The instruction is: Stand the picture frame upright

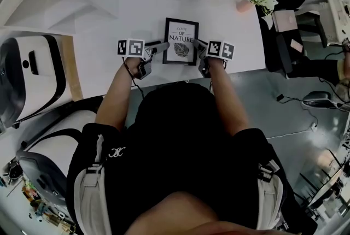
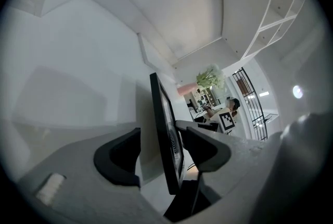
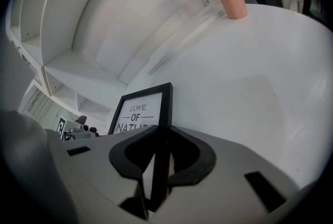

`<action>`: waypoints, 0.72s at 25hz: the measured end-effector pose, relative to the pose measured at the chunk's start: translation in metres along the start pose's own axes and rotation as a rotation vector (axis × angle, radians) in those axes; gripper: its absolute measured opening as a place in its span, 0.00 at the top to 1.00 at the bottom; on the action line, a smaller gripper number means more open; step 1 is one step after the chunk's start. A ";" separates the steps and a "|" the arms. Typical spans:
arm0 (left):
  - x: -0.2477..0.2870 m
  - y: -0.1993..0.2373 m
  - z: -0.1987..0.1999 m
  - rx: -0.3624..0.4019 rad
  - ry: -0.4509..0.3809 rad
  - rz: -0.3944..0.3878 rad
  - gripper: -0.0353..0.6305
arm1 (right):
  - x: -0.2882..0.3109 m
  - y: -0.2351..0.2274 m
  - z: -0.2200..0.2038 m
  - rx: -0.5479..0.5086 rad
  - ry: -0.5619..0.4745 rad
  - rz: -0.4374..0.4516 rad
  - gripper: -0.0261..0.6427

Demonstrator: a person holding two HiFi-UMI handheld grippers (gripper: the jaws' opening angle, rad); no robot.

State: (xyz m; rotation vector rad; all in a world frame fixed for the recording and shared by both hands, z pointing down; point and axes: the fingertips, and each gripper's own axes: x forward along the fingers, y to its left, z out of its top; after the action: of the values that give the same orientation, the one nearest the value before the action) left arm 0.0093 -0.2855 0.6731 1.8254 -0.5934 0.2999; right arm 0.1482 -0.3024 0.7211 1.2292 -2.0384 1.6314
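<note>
Standing picture frame on white table | looks near upright, not yet freestanding | right gripper pinching its edge | left gripper spread around other edge | remaining: let go, confirm it stands

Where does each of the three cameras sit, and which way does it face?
Head view: on the person's head, facing steeply down at the white table and picture frame; forearms, torso, left tongs and right tongs show.
Left gripper view: on the left tongs, facing along the frame's edge toward the flowers; its open jaws straddle the frame.
Right gripper view: on the right tongs, facing across the table toward wall shelves; its jaws pinch the frame.
Shared: every view shows the frame.
</note>
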 end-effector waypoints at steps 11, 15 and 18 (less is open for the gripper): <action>0.007 0.003 -0.021 -0.067 0.083 0.061 0.82 | 0.000 0.003 -0.001 -0.035 0.035 0.016 0.85; 0.005 -0.001 -0.014 -0.022 0.041 0.092 0.82 | 0.001 0.003 0.000 -0.033 0.048 0.014 0.85; 0.004 -0.007 -0.012 0.023 0.027 0.117 0.82 | -0.001 0.003 -0.001 -0.025 0.046 0.013 0.85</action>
State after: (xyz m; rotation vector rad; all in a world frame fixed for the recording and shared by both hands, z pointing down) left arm 0.0174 -0.2736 0.6730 1.8088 -0.6813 0.4110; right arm 0.1464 -0.3010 0.7183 1.1615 -2.0365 1.6191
